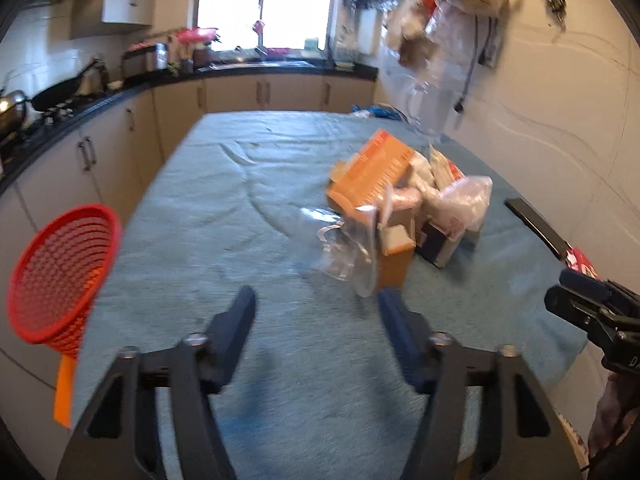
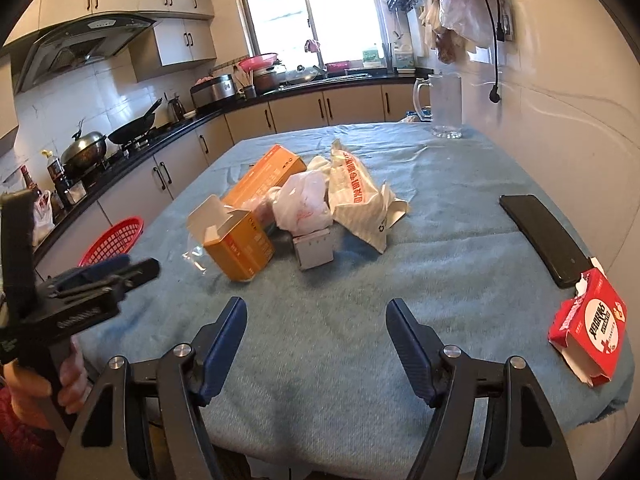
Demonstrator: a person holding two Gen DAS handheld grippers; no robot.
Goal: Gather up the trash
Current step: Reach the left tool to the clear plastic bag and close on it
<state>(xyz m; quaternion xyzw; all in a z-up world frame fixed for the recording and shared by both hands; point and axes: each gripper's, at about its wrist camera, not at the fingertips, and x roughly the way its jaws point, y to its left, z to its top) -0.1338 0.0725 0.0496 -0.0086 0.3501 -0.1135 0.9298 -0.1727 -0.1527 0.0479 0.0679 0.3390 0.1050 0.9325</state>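
A pile of trash lies mid-table: a long orange box [image 2: 262, 178], a small open orange box [image 2: 238, 246], a white plastic bag [image 2: 304, 202], a white paper bag with red print [image 2: 356, 196], a small grey box [image 2: 314, 250] and clear plastic wrap [image 1: 344, 248]. The long orange box [image 1: 372, 172] shows in the left wrist view too. A red-and-white carton [image 2: 590, 326] lies at the right edge. My left gripper [image 1: 316, 304] is open and empty, short of the pile. My right gripper [image 2: 316, 314] is open and empty, nearer the front edge.
A red mesh basket [image 1: 60, 276] stands off the table's left side. A black phone [image 2: 546, 238] lies near the right wall. A clear glass jug [image 2: 444, 106] stands at the far right corner. The table has a blue cloth [image 2: 432, 200]. Kitchen counters run along the left and back.
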